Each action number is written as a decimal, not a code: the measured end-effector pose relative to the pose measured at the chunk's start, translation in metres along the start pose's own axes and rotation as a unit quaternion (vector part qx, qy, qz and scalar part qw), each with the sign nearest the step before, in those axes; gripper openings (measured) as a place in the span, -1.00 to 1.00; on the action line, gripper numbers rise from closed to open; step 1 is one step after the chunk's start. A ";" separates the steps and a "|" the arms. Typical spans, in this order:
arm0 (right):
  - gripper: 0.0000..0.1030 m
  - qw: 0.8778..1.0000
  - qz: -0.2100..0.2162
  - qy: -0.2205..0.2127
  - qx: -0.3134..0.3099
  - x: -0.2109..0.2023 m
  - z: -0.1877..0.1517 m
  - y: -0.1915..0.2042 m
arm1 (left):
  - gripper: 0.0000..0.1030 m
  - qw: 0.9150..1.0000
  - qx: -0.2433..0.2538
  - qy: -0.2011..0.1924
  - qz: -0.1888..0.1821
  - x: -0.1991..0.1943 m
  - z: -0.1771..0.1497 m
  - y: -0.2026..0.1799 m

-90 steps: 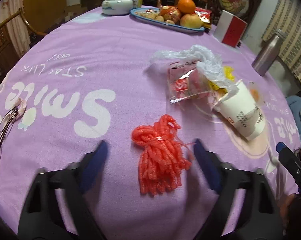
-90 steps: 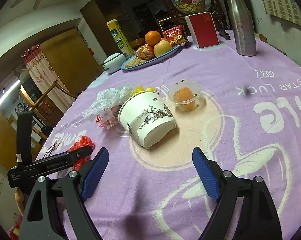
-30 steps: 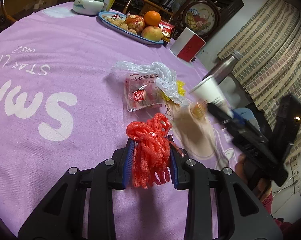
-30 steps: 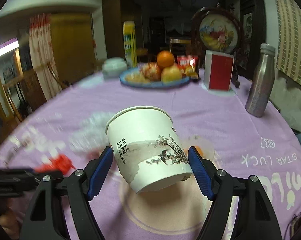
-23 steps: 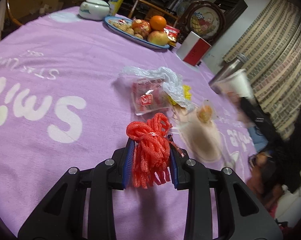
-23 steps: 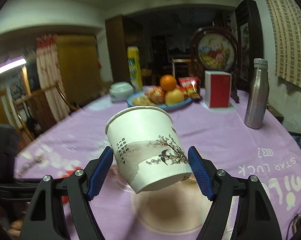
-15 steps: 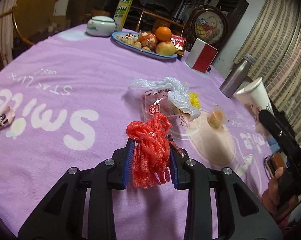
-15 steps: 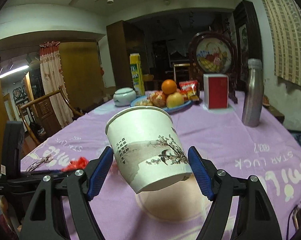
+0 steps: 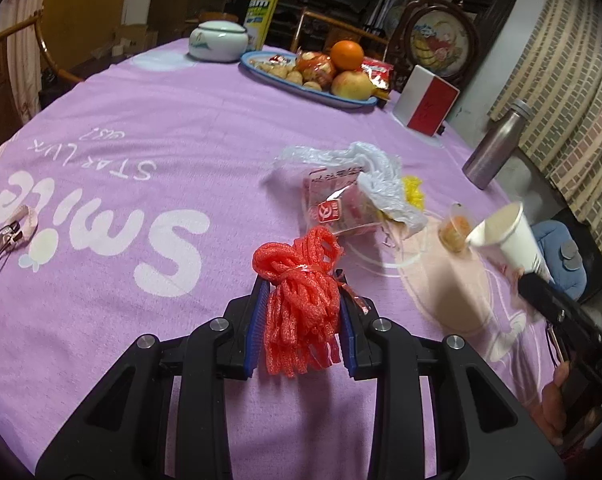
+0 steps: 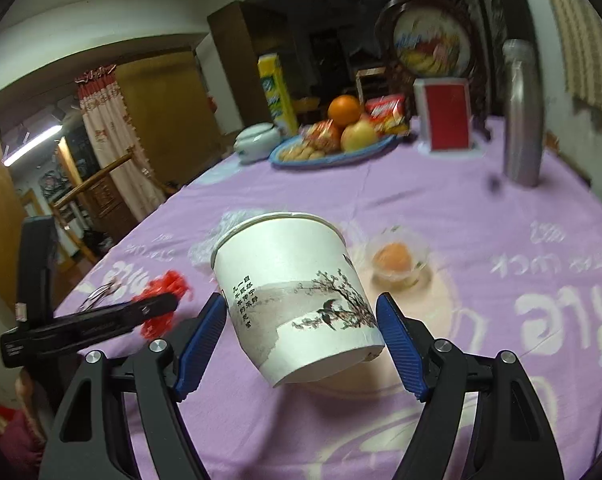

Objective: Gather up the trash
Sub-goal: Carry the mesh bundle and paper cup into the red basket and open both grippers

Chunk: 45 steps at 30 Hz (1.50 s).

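Observation:
My left gripper (image 9: pixel 302 320) is shut on a bundle of red foam netting (image 9: pixel 301 288), held just above the purple tablecloth (image 9: pixel 141 128). My right gripper (image 10: pixel 301 344) is shut on a white paper cup (image 10: pixel 297 300) printed with a branch and birds, lifted off the table and tilted, its mouth facing away. From the left wrist view that cup (image 9: pixel 509 240) hangs at the right. On the cloth lie a crumpled clear plastic bag (image 9: pixel 377 176), a red-and-clear snack wrapper (image 9: pixel 333 204), a yellow scrap (image 9: pixel 413 192) and a small clear cup with something orange inside (image 10: pixel 397 260).
At the far side stand a blue fruit plate (image 9: pixel 309 80), a white lidded jar (image 9: pixel 219 40), a red-and-white box (image 9: pixel 427 106) and a steel bottle (image 10: pixel 523 112). Eyeglasses (image 9: pixel 1 240) lie at the left edge. A blue cushion (image 9: pixel 561 248) sits beyond the table's right edge.
The right gripper has swung the cup down toward the table and nearer the small clear cup. The left gripper has tilted, still holding the red netting.

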State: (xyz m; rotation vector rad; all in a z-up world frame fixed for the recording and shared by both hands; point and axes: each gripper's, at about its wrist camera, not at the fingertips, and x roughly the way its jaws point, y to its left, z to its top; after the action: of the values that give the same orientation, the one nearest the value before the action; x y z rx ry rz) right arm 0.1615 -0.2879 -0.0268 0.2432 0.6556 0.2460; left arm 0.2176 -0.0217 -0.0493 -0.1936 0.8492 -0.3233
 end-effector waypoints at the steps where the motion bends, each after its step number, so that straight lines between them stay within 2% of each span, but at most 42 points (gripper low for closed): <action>1: 0.48 1.000 0.006 0.010 0.002 0.004 -0.001 0.000 | -0.36 1.000 -0.004 0.001 0.002 0.001 0.001 0.001; 6: 0.48 0.999 0.024 0.042 0.014 0.015 -0.004 -0.004 | -0.36 1.000 -0.024 -0.005 0.009 0.000 0.001 0.009; 8: 0.48 0.999 0.029 0.041 0.014 0.014 -0.006 -0.004 | -0.36 1.000 -0.023 -0.009 0.009 -0.002 0.001 0.009; 13: 0.48 0.999 0.022 -0.012 -0.022 -0.007 -0.005 0.008 | -0.36 0.999 0.010 -0.043 0.033 -0.014 -0.005 -0.004; 16: 0.48 0.999 0.006 -0.041 -0.018 -0.016 -0.002 0.005 | -0.36 0.998 0.012 -0.042 0.039 -0.014 -0.005 -0.006; 21: 0.48 0.999 -0.015 -0.044 0.017 -0.018 0.001 -0.011 | -0.36 0.998 -0.034 -0.050 0.031 -0.031 -0.014 0.007; 25: 0.48 0.999 -0.006 -0.038 0.038 -0.037 -0.013 -0.014 | -0.37 0.996 -0.038 -0.060 0.057 -0.063 -0.036 0.015; 29: 0.48 0.999 0.000 -0.046 0.028 -0.057 -0.020 0.000 | -0.37 0.994 -0.055 -0.071 0.065 -0.099 -0.056 0.028; 33: 0.48 0.998 0.027 -0.050 0.014 -0.072 -0.025 0.025 | -0.37 0.990 -0.065 -0.094 0.085 -0.134 -0.076 0.038; 39: 0.48 0.995 0.086 -0.049 -0.029 -0.085 -0.032 0.078 | -0.37 0.978 -0.087 -0.134 0.135 -0.193 -0.109 0.060; 45: 0.48 0.987 0.134 -0.043 -0.083 -0.089 -0.032 0.131 | -0.37 0.964 -0.137 -0.146 0.175 -0.230 -0.146 0.094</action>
State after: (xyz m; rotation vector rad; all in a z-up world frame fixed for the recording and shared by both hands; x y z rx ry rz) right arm 0.0540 -0.1861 0.0380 0.1802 0.5134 0.5434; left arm -0.0161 0.1421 -0.0099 -0.3343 0.6175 0.1561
